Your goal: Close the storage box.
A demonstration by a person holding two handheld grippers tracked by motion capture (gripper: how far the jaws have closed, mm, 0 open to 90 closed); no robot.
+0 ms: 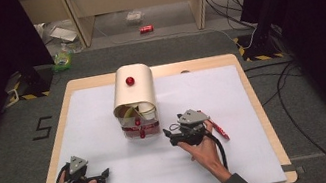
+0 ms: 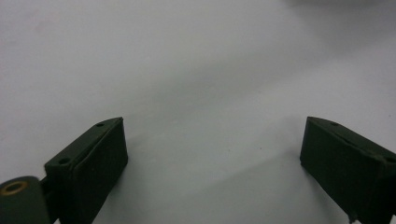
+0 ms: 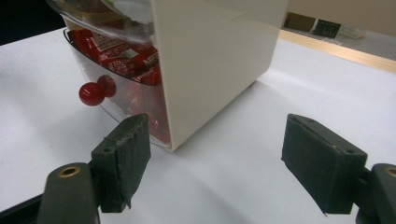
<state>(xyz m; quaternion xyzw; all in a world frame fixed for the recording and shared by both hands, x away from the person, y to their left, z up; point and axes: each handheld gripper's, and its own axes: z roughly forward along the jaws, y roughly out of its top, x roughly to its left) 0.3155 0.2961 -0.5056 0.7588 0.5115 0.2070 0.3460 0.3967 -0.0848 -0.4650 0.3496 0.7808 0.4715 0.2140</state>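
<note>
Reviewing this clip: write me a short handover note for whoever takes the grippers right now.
Left gripper: open, holding nothing, low over the white table cover near the front left corner.
Right gripper: open, holding nothing, just right of the cream round-topped container, fingers aimed at its side wall.
The container's clear drawers with red ball knobs hold red packets; the upper one looks partly pulled out.
A red packet lies on the cover beside the right hand.
Done: nothing gripped so far. Left: probably the loose packet and the drawers.

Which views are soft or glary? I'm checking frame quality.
Left gripper view: even light, faint shadows, jaws blurred on the white sheet. Right gripper view: glare on the cream box, jaws soft. High view: dim, dark edges.
</note>
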